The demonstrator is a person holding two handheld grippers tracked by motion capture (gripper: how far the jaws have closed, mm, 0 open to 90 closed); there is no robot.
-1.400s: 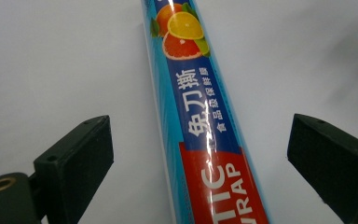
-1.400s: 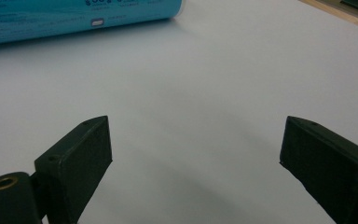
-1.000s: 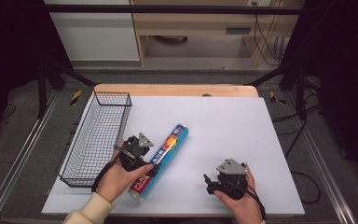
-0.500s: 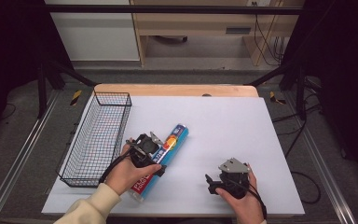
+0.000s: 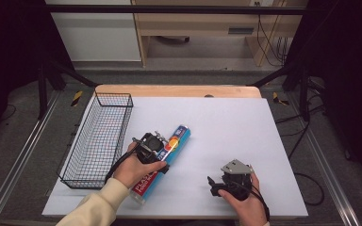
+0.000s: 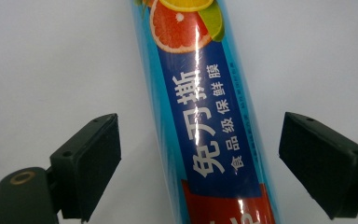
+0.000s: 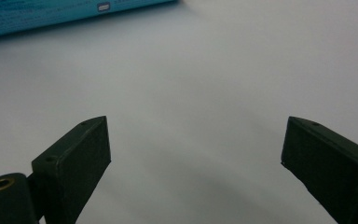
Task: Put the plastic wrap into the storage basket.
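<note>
Room each side: left hand-held gripper (image 6: pixel 200 154) straddles box (image 6: pixel 205 116).

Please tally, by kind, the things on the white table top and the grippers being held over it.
Blue cling-film roll: 1
Black wire basket: 1
Hand-held grippers: 2, the left gripper open astride the roll, the right gripper open over bare table
Total: 4
</note>
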